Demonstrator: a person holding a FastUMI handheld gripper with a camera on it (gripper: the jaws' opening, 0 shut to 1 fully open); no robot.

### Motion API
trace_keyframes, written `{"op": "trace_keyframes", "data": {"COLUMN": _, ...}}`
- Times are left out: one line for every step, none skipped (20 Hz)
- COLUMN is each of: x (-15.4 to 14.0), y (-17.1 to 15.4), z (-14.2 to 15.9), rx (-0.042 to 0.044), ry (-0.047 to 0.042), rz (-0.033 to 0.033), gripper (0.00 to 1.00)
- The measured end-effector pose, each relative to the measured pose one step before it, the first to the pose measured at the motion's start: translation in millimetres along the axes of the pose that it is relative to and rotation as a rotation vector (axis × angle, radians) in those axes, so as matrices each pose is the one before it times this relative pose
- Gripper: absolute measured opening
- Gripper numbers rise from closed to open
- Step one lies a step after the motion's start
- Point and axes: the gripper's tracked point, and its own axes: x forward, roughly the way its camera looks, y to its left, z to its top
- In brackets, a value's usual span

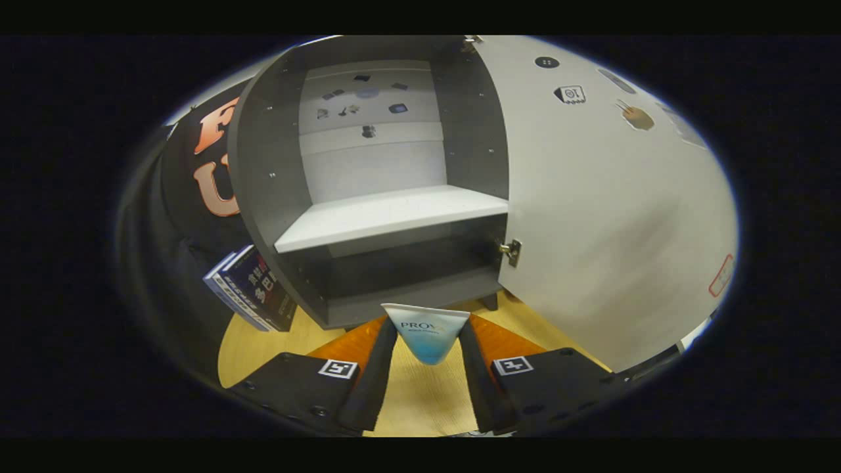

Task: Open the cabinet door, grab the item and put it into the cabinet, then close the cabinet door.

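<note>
A grey cabinet [263, 171] stands open just ahead of the fingers, with a white shelf [387, 213] across its middle and a dark lower compartment below. Its white door [604, 217] is swung wide to the right, hinged at a brass hinge [510, 252]. My gripper [427, 341] is shut on a white and blue tube [427, 332], held between both fingers with its flat crimped end pointing at the cabinet's lower front edge. The tube hangs above the wooden tabletop.
A dark blue book [253, 289] leans against the cabinet's left side. The wooden tabletop [420, 401] runs under the fingers. Small stickers dot the door's face and the cabinet's back panel. Black cloth hangs behind on the left.
</note>
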Motion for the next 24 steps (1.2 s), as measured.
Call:
{"op": "trace_keyframes", "data": {"x": 0.67, "y": 4.54, "z": 18.97, "rx": -0.01855, "ry": -0.02006, "rz": 0.00642, "gripper": 0.61}}
{"op": "trace_keyframes", "data": {"x": 1.22, "y": 3.14, "z": 21.06, "rx": -0.02610, "ry": -0.01961, "rz": -0.00017, "gripper": 0.61}}
{"op": "trace_keyframes", "data": {"x": 4.43, "y": 2.82, "z": 17.94, "rx": -0.02677, "ry": -0.01495, "rz": -0.00564, "gripper": 0.61}}
{"op": "trace_keyframes", "data": {"x": 4.30, "y": 4.61, "z": 17.42, "rx": -0.01904, "ry": -0.01223, "rz": -0.00182, "gripper": 0.61}}
{"op": "trace_keyframes", "data": {"x": 4.54, "y": 3.22, "z": 17.04, "rx": -0.01074, "ry": -0.01460, "rz": 0.00448, "gripper": 0.61}}
{"op": "trace_keyframes", "data": {"x": 6.23, "y": 3.60, "z": 17.90, "rx": -0.00418, "ry": -0.01887, "rz": 0.00481, "gripper": 0.61}}
{"op": "trace_keyframes", "data": {"x": 6.55, "y": 2.50, "z": 17.48, "rx": -0.00282, "ry": -0.01640, "rz": 0.00765, "gripper": 0.61}}
{"op": "trace_keyframes", "data": {"x": 9.49, "y": 4.18, "z": 15.34, "rx": -0.00455, "ry": -0.00805, "rz": 0.00736, "gripper": 0.61}}
{"op": "trace_keyframes", "data": {"x": 9.09, "y": 3.21, "z": 13.71, "rx": -0.00968, "ry": -0.00937, "rz": 0.00583, "gripper": 0.61}}
{"op": "trace_keyframes", "data": {"x": 13.64, "y": 0.73, "z": 10.06, "rx": -0.01347, "ry": -0.00947, "rz": 0.00181, "gripper": 0.61}}
{"op": "trace_keyframes", "data": {"x": 12.05, "y": 2.64, "z": 5.84, "rx": -0.01175, "ry": -0.00014, "rz": -0.00113, "gripper": 0.61}}
{"op": "trace_keyframes", "data": {"x": 9.57, "y": 1.71, "z": 5.60, "rx": -0.00915, "ry": 0.00036, "rz": 0.00334, "gripper": 0.61}}
{"op": "trace_keyframes", "data": {"x": 10.66, "y": 4.03, "z": 3.71, "rx": -0.00655, "ry": 0.00859, "rz": 0.00969, "gripper": 0.61}}
{"op": "trace_keyframes", "data": {"x": 10.78, "y": 4.27, "z": 1.08, "rx": -0.00339, "ry": 0.01251, "rz": 0.01006, "gripper": 0.61}}
{"op": "trace_keyframes", "data": {"x": 8.15, "y": 2.76, "z": -4.15, "rx": 0.00377, "ry": 0.02635, "rz": 0.01176, "gripper": 0.61}}
{"op": "trace_keyframes", "data": {"x": 7.17, "y": 3.03, "z": -6.80, "rx": 0.00305, "ry": 0.03565, "rz": 0.01006, "gripper": 0.61}}
{"op": "trace_keyframes", "data": {"x": 5.94, "y": 1.84, "z": -6.11, "rx": 0.01016, "ry": 0.02586, "rz": 0.00366, "gripper": 0.61}}
{"op": "trace_keyframes", "data": {"x": 4.63, "y": 1.01, "z": -3.62, "rx": 0.01380, "ry": 0.01538, "rz": 0.00402, "gripper": 0.61}}
{"op": "trace_keyframes", "data": {"x": 0.00, "y": 0.17, "z": 1.46, "rx": 0.01041, "ry": -0.01247, "rz": 0.00329, "gripper": 0.61}}
{"op": "trace_keyframes", "data": {"x": 1.98, "y": -1.76, "z": 1.49, "rx": 0.00259, "ry": -0.00356, "rz": -0.00656, "gripper": 0.62}}
{"op": "trace_keyframes", "data": {"x": -1.29, "y": -1.92, "z": -0.28, "rx": -0.00095, "ry": 0.00019, "rz": -0.00788, "gripper": 0.61}}
{"op": "trace_keyframes", "data": {"x": -2.18, "y": -0.68, "z": -0.92, "rx": -0.00042, "ry": 0.00264, "rz": -0.00002, "gripper": 0.61}}
{"op": "trace_keyframes", "data": {"x": -3.75, "y": 0.07, "z": 3.51, "rx": 0.00029, "ry": -0.01839, "rz": -0.00179, "gripper": 0.61}}
{"op": "trace_keyframes", "data": {"x": -4.80, "y": -1.38, "z": 4.97, "rx": -0.00246, "ry": -0.01741, "rz": -0.00098, "gripper": 0.67}}
